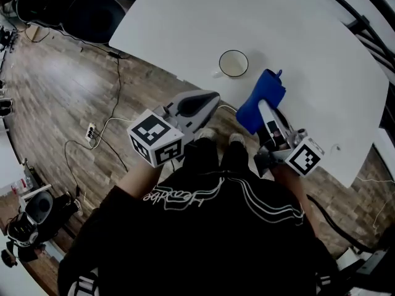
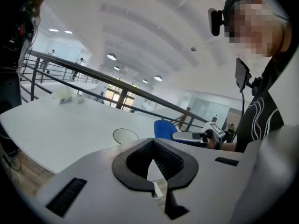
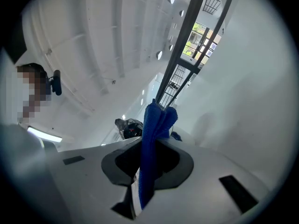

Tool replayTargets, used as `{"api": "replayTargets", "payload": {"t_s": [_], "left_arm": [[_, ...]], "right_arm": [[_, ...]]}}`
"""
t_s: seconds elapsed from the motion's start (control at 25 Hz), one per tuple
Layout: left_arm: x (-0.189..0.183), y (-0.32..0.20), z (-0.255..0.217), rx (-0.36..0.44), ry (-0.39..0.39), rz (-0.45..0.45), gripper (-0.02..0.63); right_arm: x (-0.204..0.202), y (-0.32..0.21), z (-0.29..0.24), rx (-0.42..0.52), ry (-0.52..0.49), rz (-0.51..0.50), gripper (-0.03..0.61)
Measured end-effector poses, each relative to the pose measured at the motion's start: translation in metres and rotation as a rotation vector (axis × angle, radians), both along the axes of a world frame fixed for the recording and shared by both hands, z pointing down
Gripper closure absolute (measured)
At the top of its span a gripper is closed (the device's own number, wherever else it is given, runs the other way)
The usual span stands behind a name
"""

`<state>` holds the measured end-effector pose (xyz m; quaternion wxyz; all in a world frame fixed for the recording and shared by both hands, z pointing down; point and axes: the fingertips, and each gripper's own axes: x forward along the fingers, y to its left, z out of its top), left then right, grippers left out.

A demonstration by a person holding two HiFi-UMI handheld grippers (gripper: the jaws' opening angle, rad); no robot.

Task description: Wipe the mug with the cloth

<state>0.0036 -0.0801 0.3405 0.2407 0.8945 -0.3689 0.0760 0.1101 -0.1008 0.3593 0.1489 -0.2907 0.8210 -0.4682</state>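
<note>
No word can be read for certain. A white cursive word runs across the person's black shirt (image 1: 185,196), upside down in the head view and too stylised to spell out. Black-and-white square markers, not letters, cover the marker cube (image 1: 155,139) on the left tool (image 1: 210,100) and the one on the right tool (image 1: 264,111).

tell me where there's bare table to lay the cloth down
The table is bare in a wide stretch beyond the mug, and right of the cloth up to the table's edge. It is crowded only at the near edge, where the left gripper, the right gripper and the mug come close.
</note>
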Motion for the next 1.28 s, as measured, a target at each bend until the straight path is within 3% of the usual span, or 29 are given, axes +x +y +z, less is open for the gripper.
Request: {"api": "replayTargets", "payload": {"t_s": [0.16,0.32,0.76,1.16,1.28], "left_arm": [[-0.027,-0.022,0.022,0.007,-0.023,0.057,0.607],[-0.024,-0.037,0.043,0.033,-0.096,0.137,0.6],[-0.022,-0.061,0.084,0.008,-0.168,0.267,0.486],[-0.009,-0.064,0.106,-0.031,-0.164,0.315,0.488],[-0.01,-0.065,0.105,-0.03,-0.149,0.308,0.526]], "right_arm": [[-0.024,-0.005,0.009,-0.016,-0.004,0.068,0.531],[-0.027,-0.008,0.019,-0.033,-0.005,0.135,0.531],[-0.03,-0.01,0.026,-0.045,-0.03,0.293,0.531],[-0.028,-0.012,0.036,-0.106,-0.148,0.382,0.531],[-0.03,-0.018,0.04,-0.134,-0.223,0.42,0.531]]}}
